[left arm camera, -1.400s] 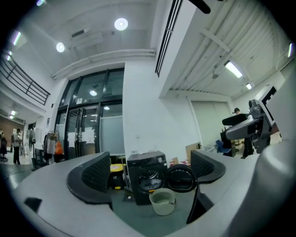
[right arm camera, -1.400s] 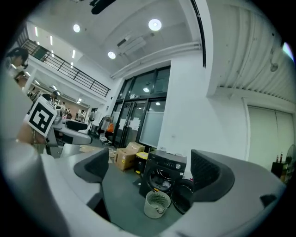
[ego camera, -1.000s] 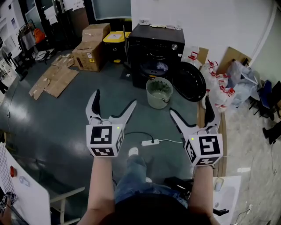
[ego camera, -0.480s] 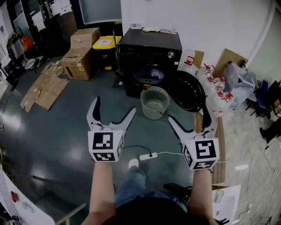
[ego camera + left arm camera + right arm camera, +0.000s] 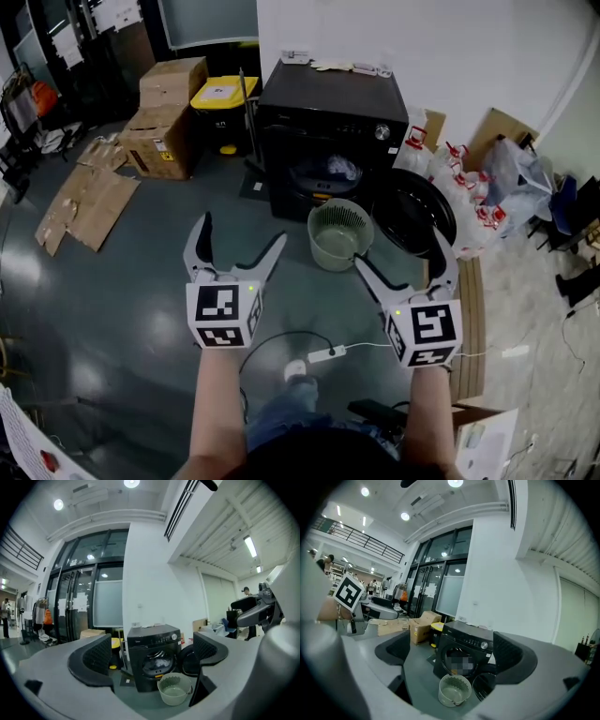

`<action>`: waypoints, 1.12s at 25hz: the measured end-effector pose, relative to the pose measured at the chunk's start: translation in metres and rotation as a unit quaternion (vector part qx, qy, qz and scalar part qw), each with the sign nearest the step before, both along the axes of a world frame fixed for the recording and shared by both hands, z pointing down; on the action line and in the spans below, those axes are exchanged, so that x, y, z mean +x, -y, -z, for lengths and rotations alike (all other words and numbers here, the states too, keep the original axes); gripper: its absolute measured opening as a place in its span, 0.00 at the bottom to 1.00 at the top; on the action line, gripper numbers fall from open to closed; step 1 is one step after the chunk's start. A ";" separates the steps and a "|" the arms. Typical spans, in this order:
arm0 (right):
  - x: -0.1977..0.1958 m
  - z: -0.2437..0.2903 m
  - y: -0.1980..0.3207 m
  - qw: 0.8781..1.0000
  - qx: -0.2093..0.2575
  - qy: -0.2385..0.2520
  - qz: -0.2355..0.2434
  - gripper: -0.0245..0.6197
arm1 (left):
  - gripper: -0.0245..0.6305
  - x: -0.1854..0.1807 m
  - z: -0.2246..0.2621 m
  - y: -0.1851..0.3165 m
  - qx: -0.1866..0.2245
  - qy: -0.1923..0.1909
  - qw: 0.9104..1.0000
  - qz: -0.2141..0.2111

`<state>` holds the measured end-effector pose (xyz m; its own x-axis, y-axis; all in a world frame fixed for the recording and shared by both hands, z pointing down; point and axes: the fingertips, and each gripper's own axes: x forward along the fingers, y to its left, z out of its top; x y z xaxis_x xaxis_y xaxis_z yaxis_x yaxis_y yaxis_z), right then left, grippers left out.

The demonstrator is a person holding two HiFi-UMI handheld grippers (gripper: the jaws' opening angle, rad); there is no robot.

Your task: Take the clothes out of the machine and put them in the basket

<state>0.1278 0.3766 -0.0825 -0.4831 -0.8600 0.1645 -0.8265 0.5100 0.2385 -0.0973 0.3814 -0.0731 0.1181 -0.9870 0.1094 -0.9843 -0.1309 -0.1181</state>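
Well short, both claws empty

The black front-loading machine (image 5: 328, 122) stands with its door (image 5: 410, 211) open, pale clothes (image 5: 339, 169) lying inside. A pale green round plastic basket (image 5: 339, 234) sits just before it, ready to receive them. Left claw (image 5: 242, 232) and right claw (image 5: 401, 251) gape wide, holding nothing.

Blue jeans (image 5: 281, 412), white shoe (image 5: 296, 370); left gripper (image 5: 243, 231) and right gripper (image 5: 401, 248) pale grey (black-and-white marker cubes (image 5: 225, 314)).
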 end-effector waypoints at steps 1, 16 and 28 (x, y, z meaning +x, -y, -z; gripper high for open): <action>-0.006 0.000 0.008 1.000 -0.001 -0.004 -0.001 0.87 | 0.87 -0.005 0.000 0.009 0.000 -0.003 1.000 -0.002; -0.055 -0.018 0.053 0.999 -0.024 -0.034 0.019 0.87 | 0.87 -0.045 -0.026 0.049 -0.011 -0.030 0.999 0.000; -0.086 -0.019 0.101 0.996 -0.007 -0.034 0.081 0.87 | 0.87 -0.045 -0.028 0.098 -0.004 -0.021 1.000 0.017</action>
<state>0.0422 0.2758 -0.0638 -0.6026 -0.7689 0.2136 -0.7152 0.6391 0.2827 -0.1427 0.2837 -0.0450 0.0894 -0.9895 0.1137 -0.9923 -0.0983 -0.0750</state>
